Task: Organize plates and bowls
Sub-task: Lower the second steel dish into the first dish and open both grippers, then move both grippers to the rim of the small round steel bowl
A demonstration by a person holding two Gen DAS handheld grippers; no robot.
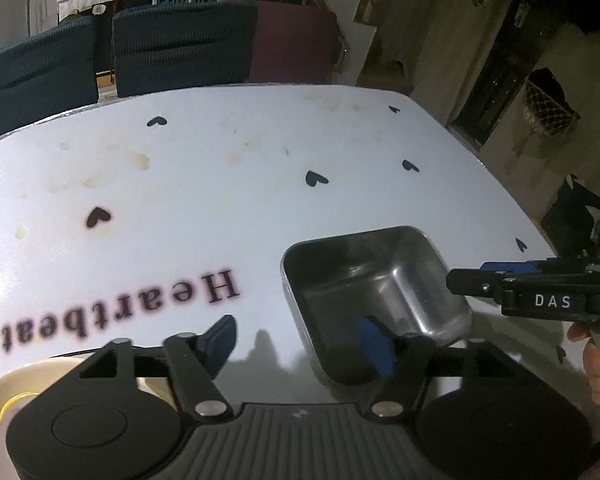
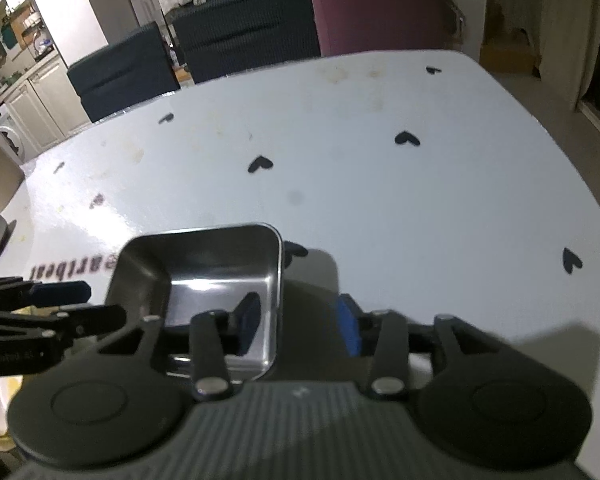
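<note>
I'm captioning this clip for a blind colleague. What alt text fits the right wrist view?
The open right gripper straddles the right wall of a square steel bowl, one finger inside and one outside. The bowl sits on a white table printed with black hearts; the left gripper reaches in from the left.

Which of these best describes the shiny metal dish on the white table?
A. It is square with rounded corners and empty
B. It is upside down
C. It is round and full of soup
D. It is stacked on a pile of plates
A: the metal dish shows four straight walls with rounded corners and a bare, reflective bottom, sitting open side up directly on the white table.
</note>
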